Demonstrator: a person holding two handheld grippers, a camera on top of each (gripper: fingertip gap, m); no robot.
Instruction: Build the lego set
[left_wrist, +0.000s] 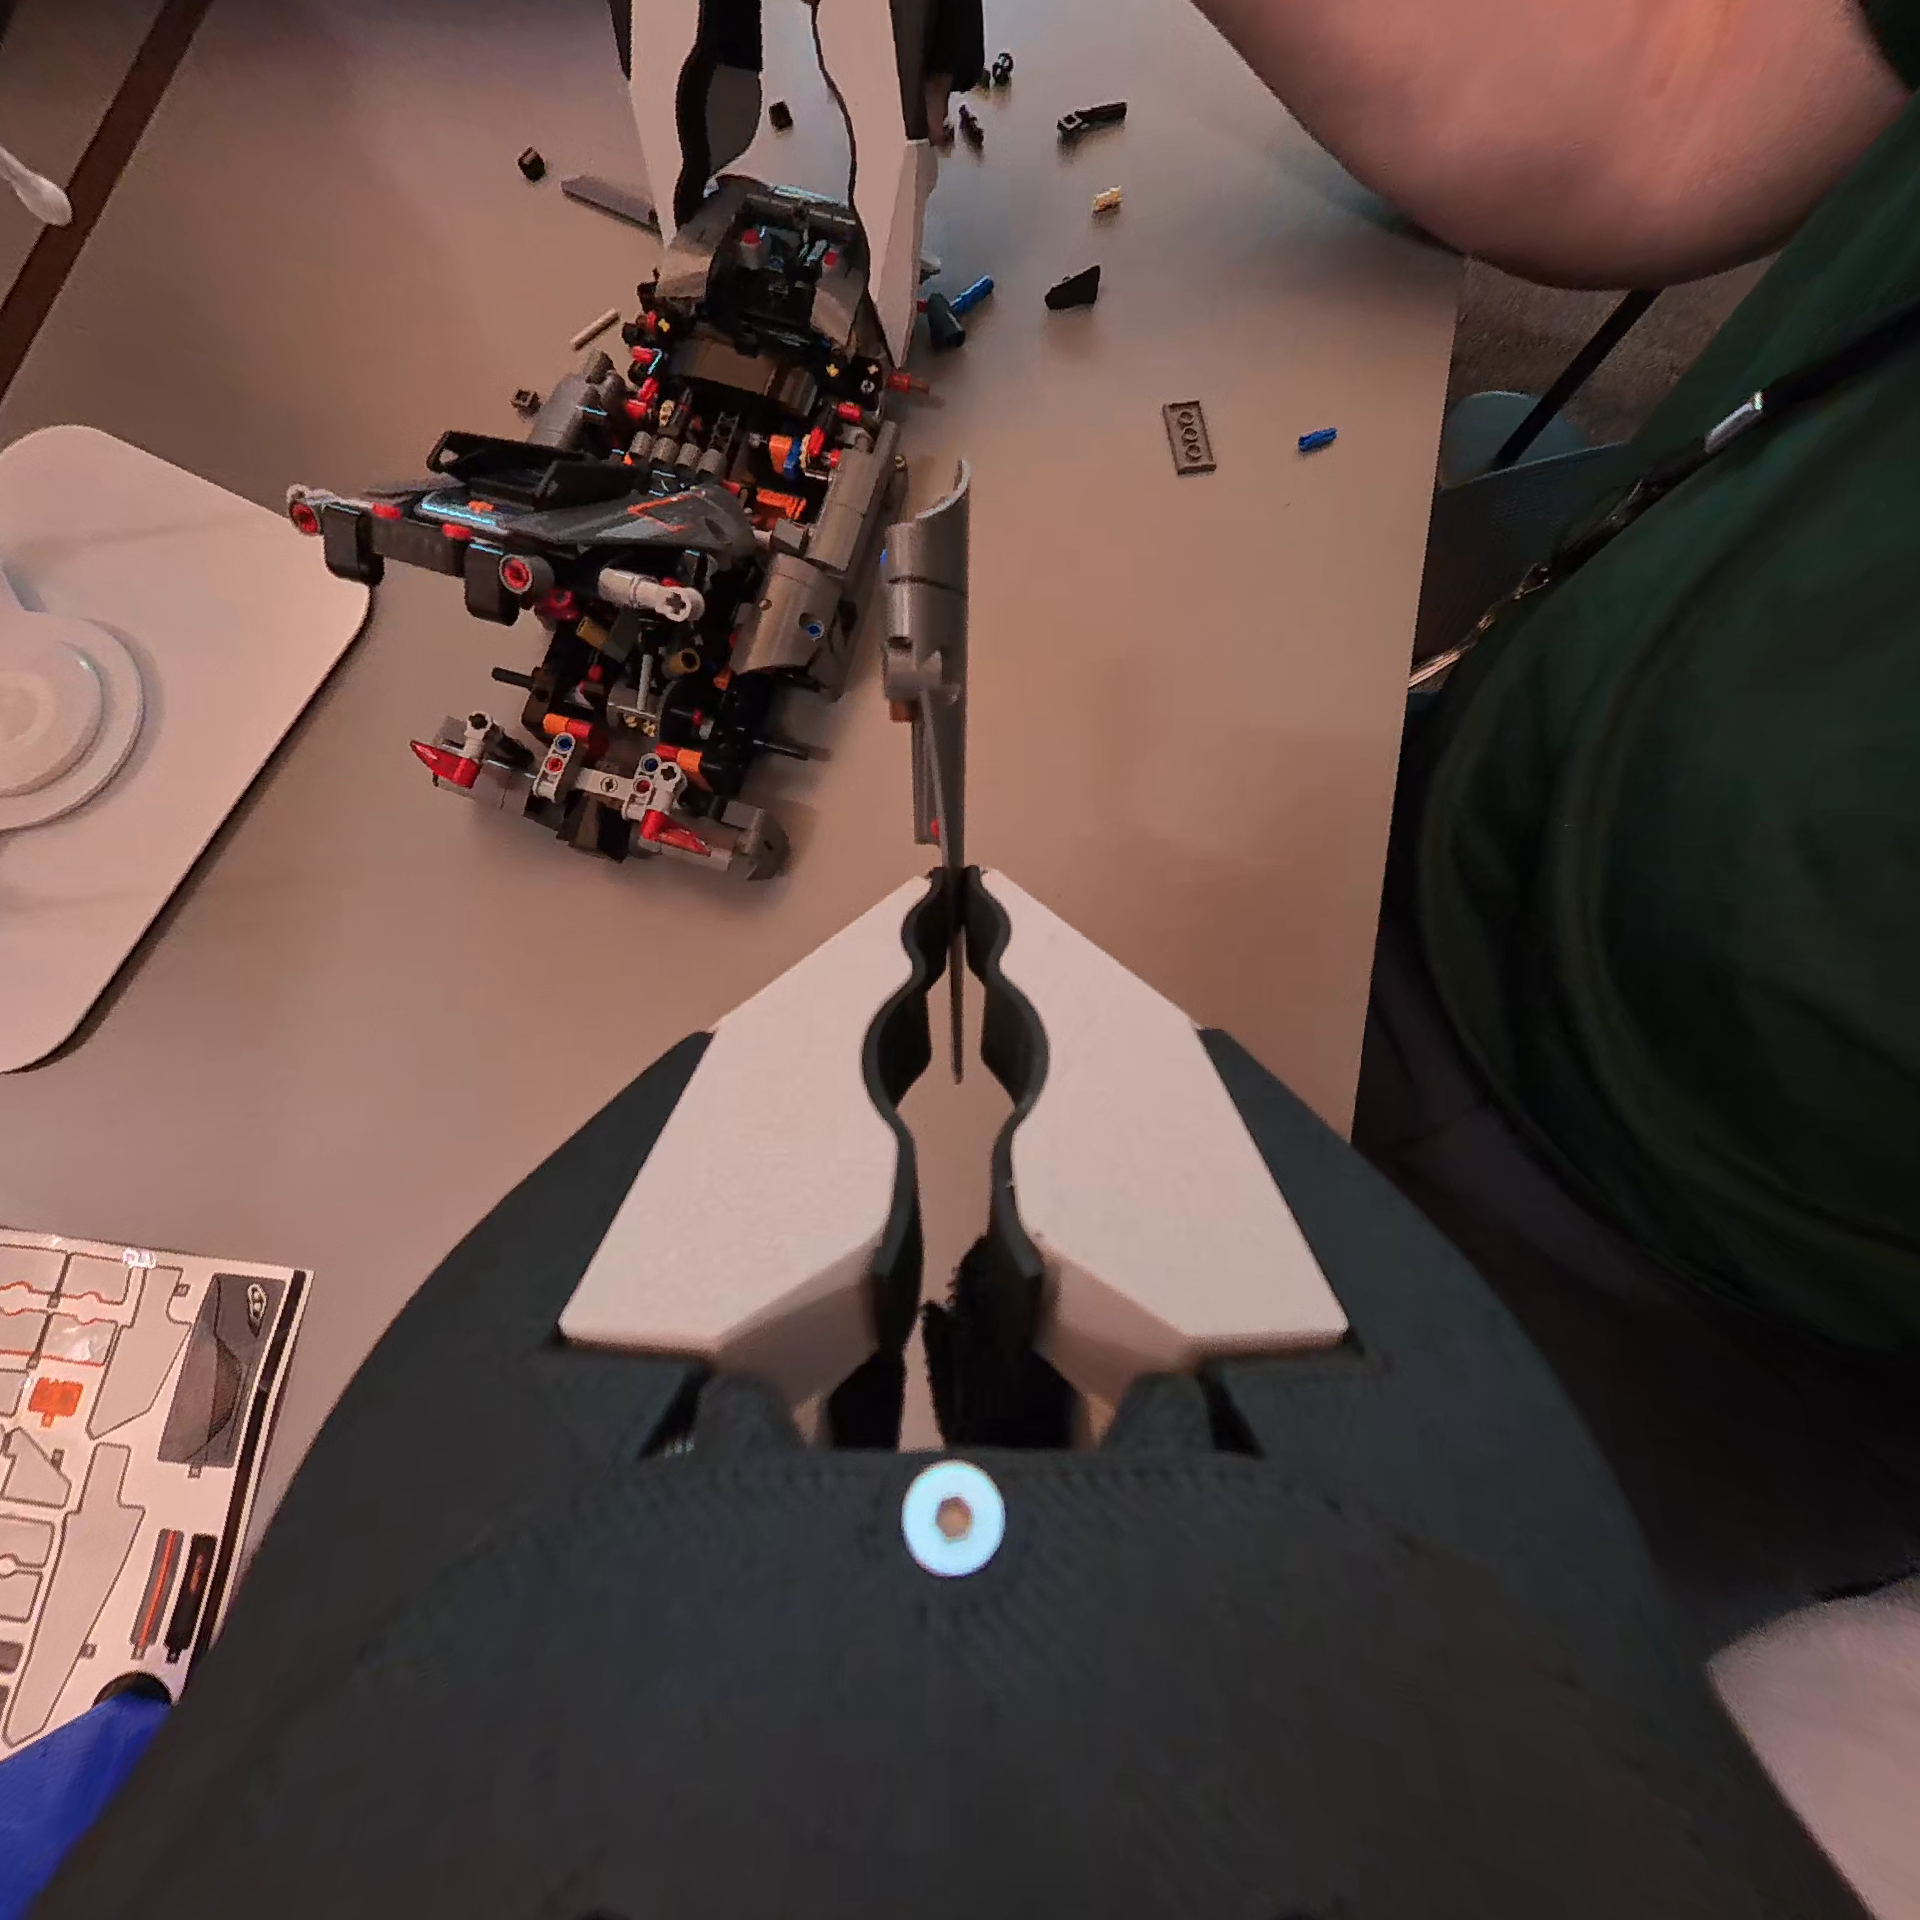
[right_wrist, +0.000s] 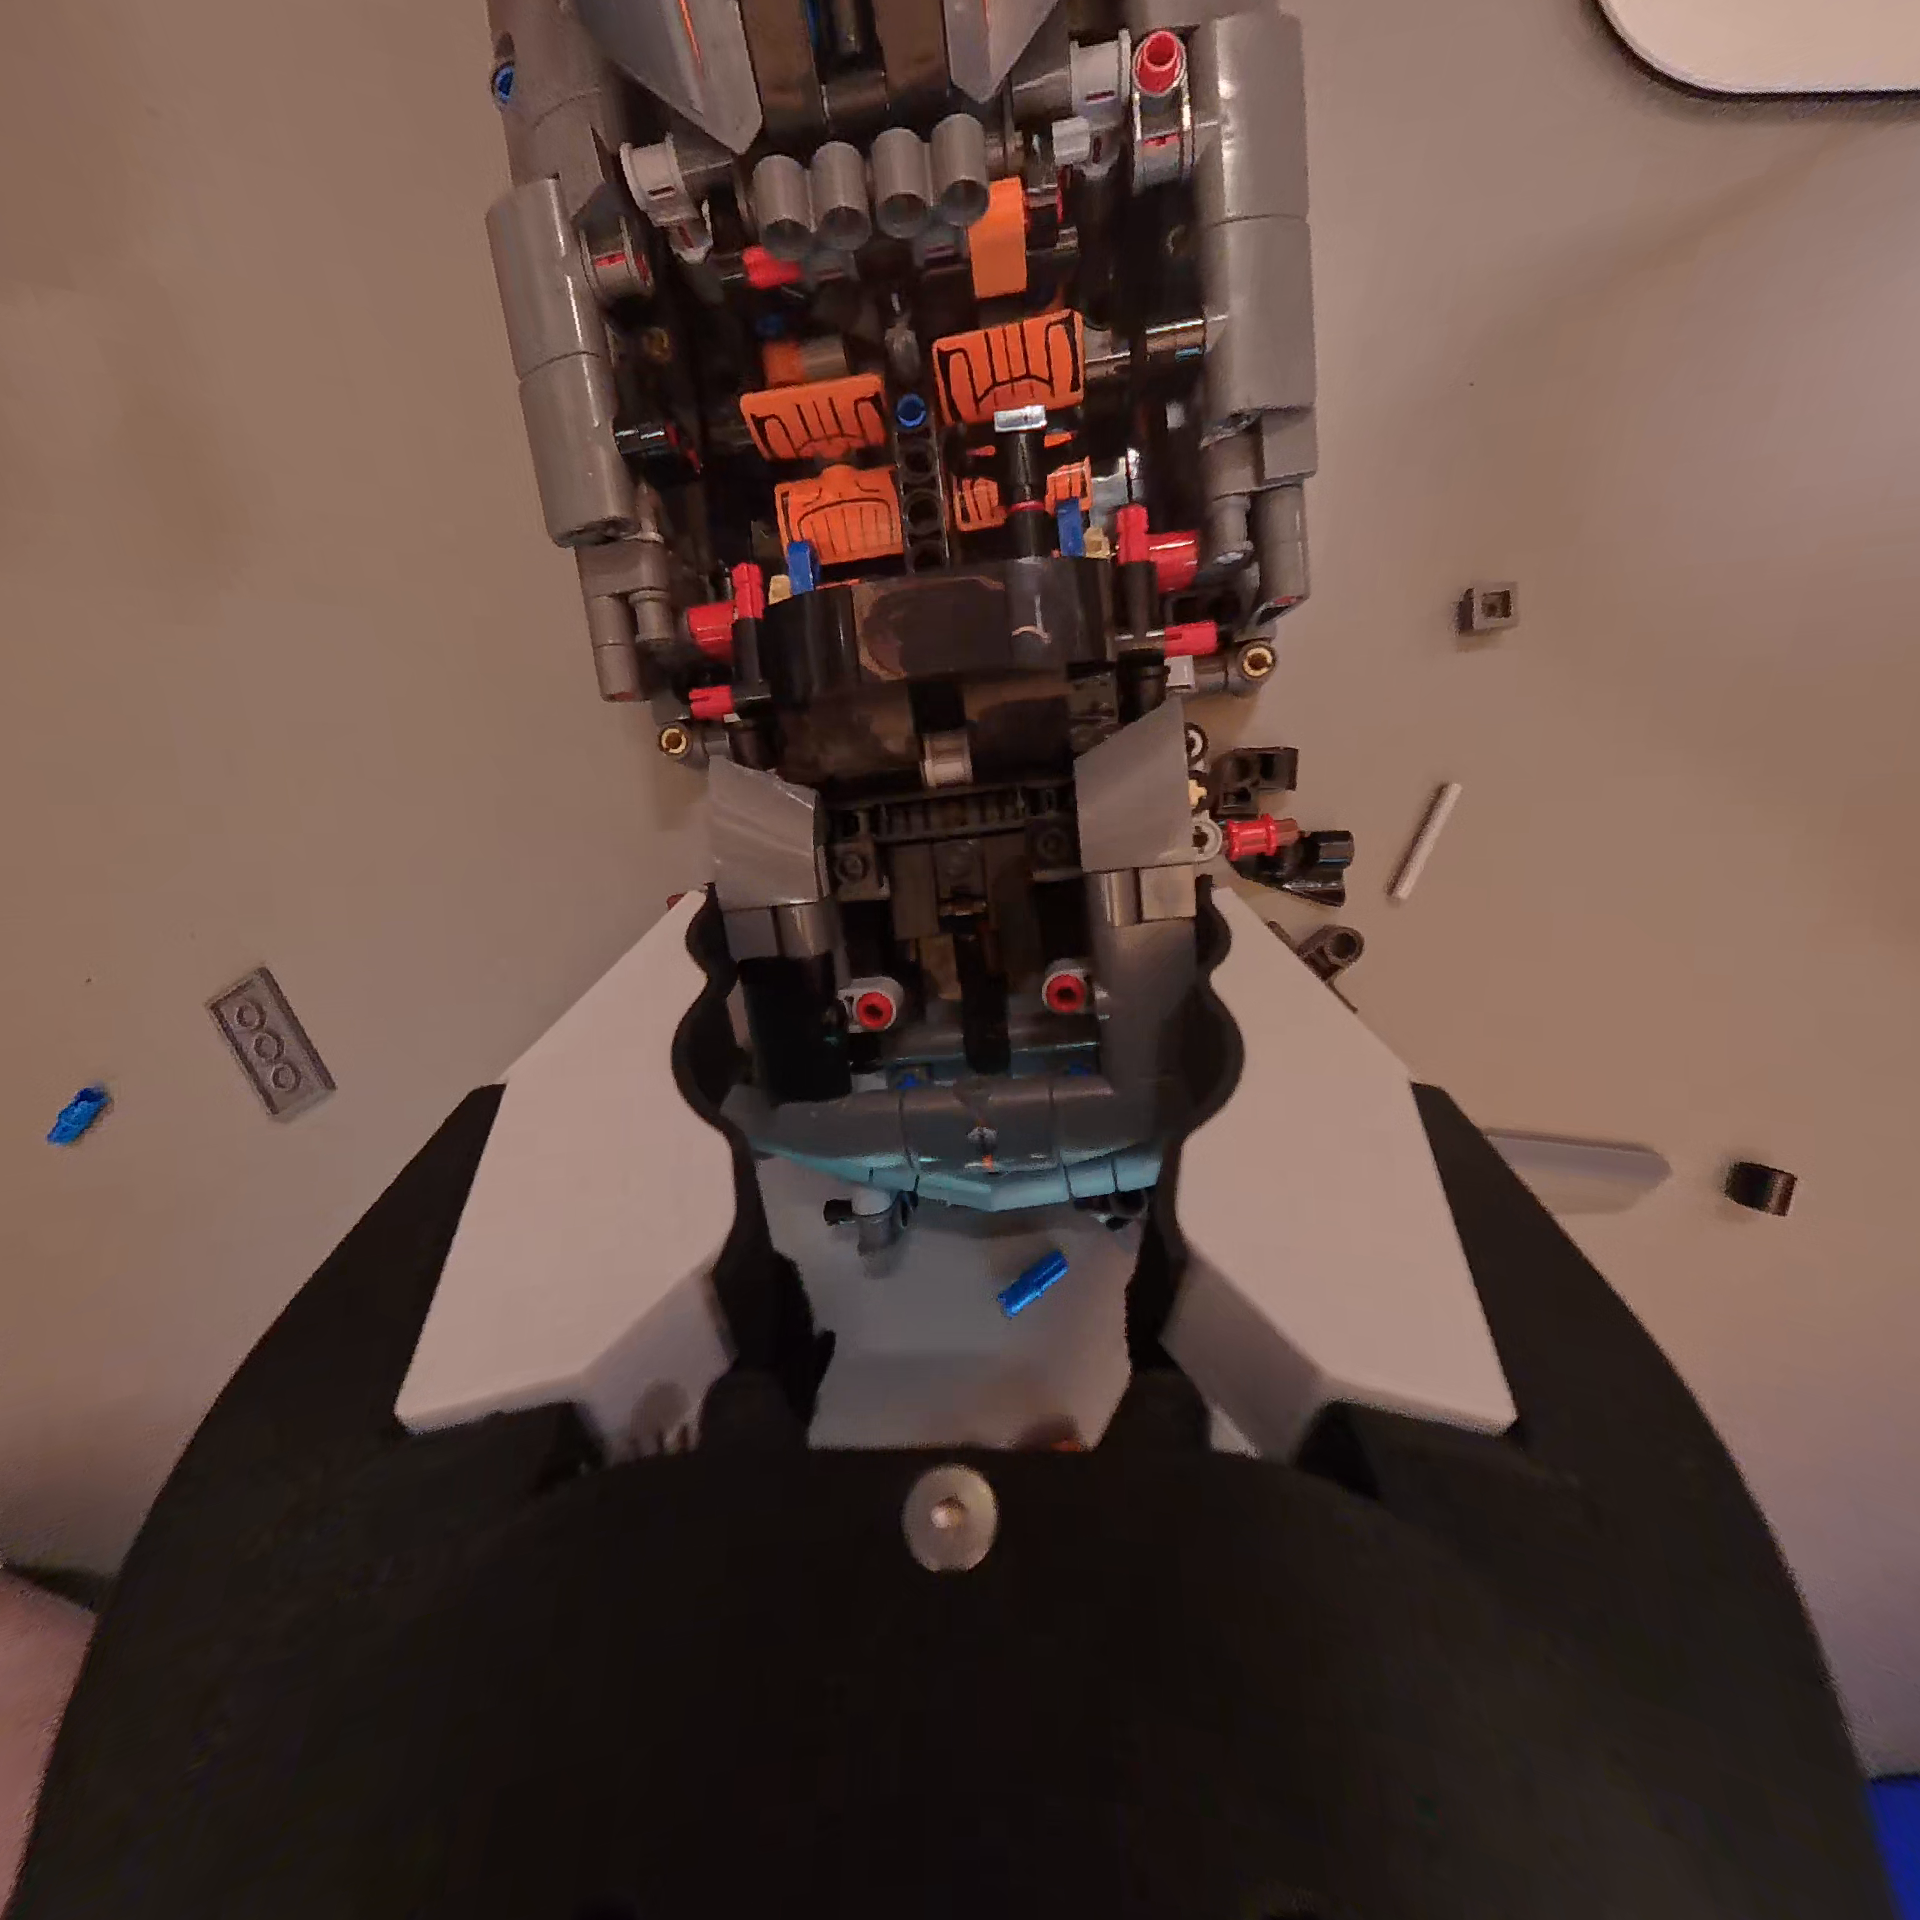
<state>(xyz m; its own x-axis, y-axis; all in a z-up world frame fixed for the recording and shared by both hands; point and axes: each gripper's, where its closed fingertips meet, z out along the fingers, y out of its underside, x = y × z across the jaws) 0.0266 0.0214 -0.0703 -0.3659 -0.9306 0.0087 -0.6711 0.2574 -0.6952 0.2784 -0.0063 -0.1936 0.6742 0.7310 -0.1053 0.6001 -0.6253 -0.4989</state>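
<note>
A half-built grey, black and orange lego car lies on the table. My left gripper is shut on a thin grey panel piece, seen edge-on, and holds it just right of the car's side. My right gripper is shut on the end of the car, its fingers on either side of it. The right gripper also shows in the left wrist view, at the car's far end.
Loose parts lie around: a grey three-stud plate, a blue pin, black bits. A sticker sheet lies at bottom left, a white monitor stand base at left. A person's arm and green shirt are at right. Left tips to right tips: about 30 centimeters.
</note>
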